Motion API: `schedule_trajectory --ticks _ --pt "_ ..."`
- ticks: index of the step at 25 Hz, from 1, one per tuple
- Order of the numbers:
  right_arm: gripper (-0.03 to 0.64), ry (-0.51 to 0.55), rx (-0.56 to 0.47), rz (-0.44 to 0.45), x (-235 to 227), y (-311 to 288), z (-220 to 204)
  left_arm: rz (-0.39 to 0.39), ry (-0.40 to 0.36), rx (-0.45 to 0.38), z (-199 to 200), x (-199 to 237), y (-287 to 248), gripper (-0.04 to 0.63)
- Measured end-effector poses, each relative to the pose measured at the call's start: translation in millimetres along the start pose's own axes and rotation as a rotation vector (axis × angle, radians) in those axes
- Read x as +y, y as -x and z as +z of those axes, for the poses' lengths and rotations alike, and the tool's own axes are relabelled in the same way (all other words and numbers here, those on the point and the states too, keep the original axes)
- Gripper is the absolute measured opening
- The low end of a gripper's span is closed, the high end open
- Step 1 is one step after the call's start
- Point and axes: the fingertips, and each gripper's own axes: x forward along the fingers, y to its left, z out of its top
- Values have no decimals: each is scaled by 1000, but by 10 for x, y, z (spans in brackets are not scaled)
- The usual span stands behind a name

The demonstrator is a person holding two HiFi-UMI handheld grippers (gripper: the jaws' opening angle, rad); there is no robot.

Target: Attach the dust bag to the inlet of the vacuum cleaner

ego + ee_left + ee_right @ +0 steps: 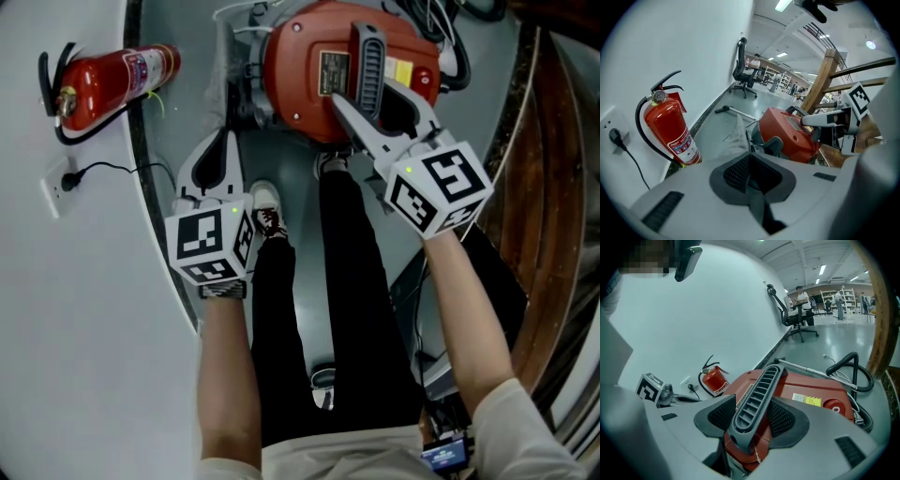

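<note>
Grey handle (757,394) of vacuum cleaner (799,385) clamped between right gripper (754,414) fingers; left gripper (750,171) fingers closed, empty. Beyond left fingers, dust bag (736,138) limp, seemingly unattached.

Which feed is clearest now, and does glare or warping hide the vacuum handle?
Head view: sharp, evenly lit, handle clear. Right gripper view: fisheye-bent, dark corners, handle crisp inside the right tool. Left gripper view: same warping, vacuum free of glare.
</note>
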Motion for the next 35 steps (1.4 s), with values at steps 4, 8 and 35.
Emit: schedule_trajectory --ticks 4,8,35 --pt "210 0 0 0 0 -2 0 -23 2 -3 1 -16 0 8" --pt "211 1 -1 -4 -5 4 -3 -55 -14 6 1 -43 -1 8" --pt "210 4 -4 -12 -11 -5 -7 -118 -21 17 6 -139 -27 12"
